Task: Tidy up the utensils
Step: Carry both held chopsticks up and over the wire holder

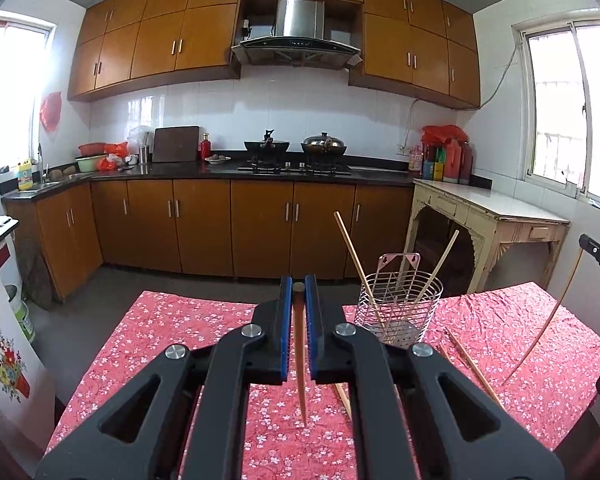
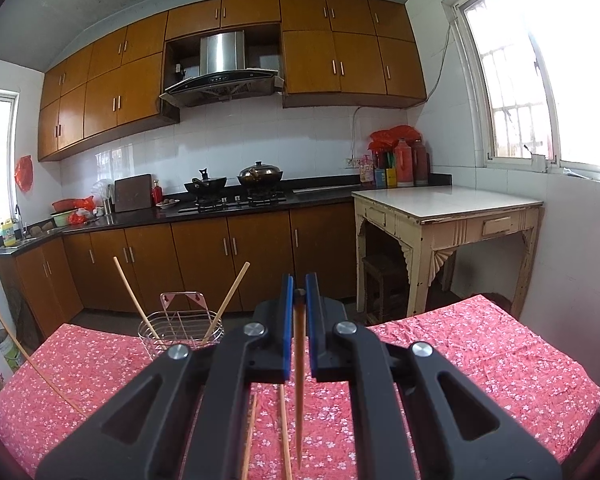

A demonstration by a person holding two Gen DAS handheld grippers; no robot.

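In the left wrist view my left gripper [image 1: 299,286] is shut on a wooden chopstick [image 1: 300,356] that hangs down between the blue pads above the red floral tablecloth [image 1: 172,332]. A wire utensil basket [image 1: 398,312] stands just right of it with two chopsticks [image 1: 354,258] leaning inside. The right gripper's body shows at the far right edge, holding a chopstick [image 1: 548,320]. In the right wrist view my right gripper [image 2: 299,286] is shut on its own chopstick [image 2: 299,380], with the basket [image 2: 180,330] to its left. Loose chopsticks [image 2: 285,428] lie on the cloth below.
Two more chopsticks [image 1: 474,366] lie on the cloth right of the basket. Beyond the table's far edge runs a floor gap, then brown cabinets [image 1: 260,228] with a stove and pots. A cream side table [image 2: 448,216] stands at the right by the window.
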